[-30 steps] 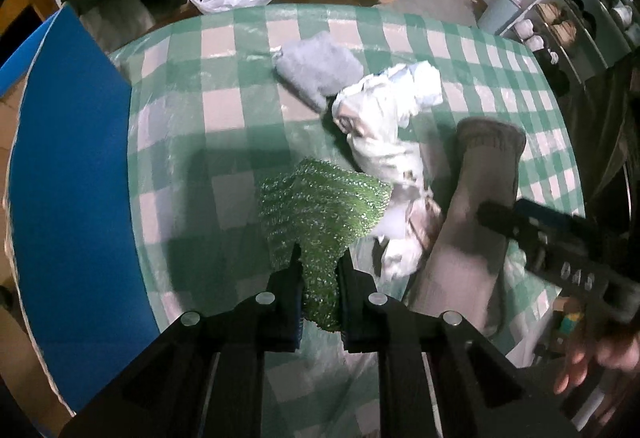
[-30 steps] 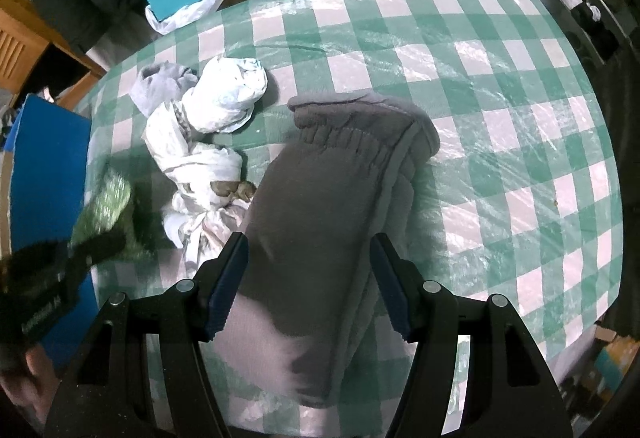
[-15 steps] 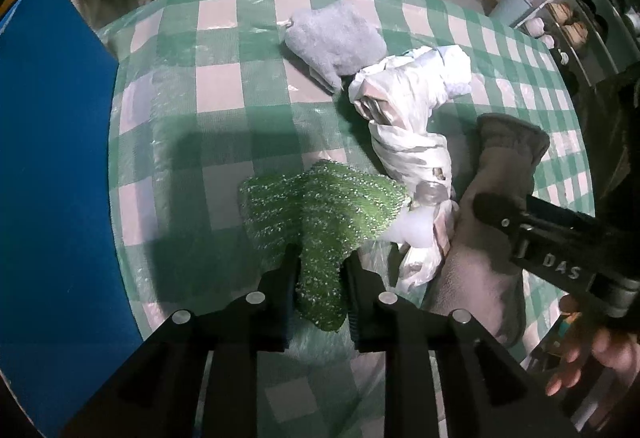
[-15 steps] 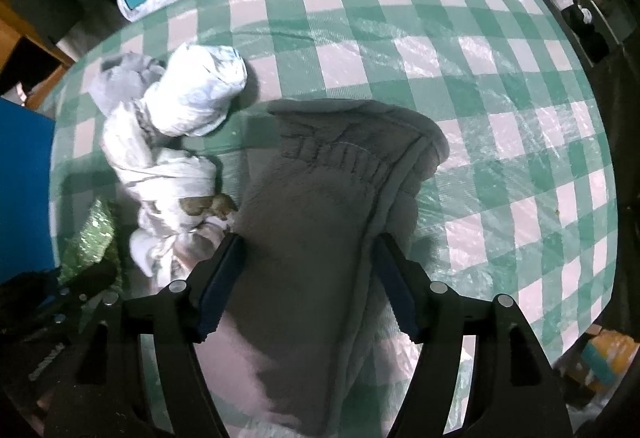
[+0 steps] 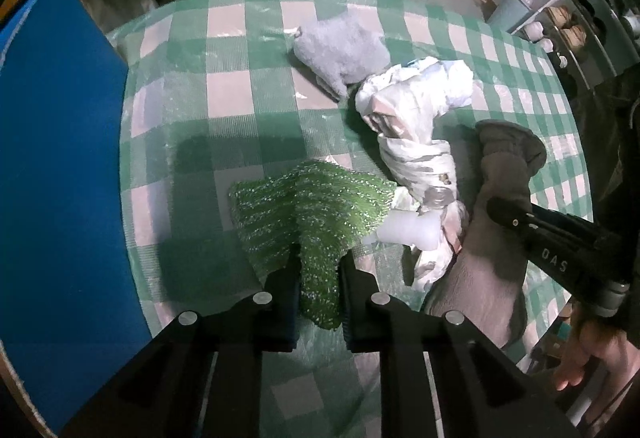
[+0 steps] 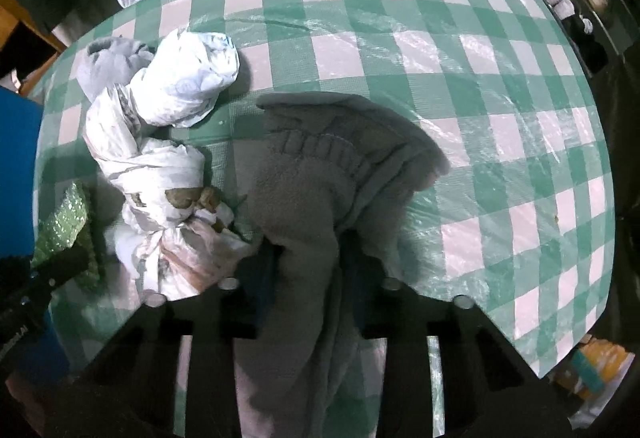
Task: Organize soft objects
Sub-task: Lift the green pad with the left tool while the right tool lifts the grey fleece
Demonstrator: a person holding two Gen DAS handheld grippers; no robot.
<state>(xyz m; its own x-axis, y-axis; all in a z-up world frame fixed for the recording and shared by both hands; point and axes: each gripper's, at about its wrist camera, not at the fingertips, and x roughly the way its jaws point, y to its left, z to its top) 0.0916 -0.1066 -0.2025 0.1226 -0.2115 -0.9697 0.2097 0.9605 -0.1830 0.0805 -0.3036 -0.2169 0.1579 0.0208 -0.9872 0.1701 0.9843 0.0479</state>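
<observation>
Grey fleece sock (image 6: 304, 206) — my right gripper (image 6: 308, 258) is closing on a bunched fold; left gripper (image 5: 318, 270) clamps the sparkly green knitted cloth (image 5: 312, 210) — lift both slowly.

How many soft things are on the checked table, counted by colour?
Green: 1, sparkly green cloth
Pale grey-blue: 1, fluffy grey cloth
White: 1, twisted white bundle
Brown-grey: 1, fleece garment
Total: 4

Black tongs (image 5: 319, 270) with silver screws, white lettering
</observation>
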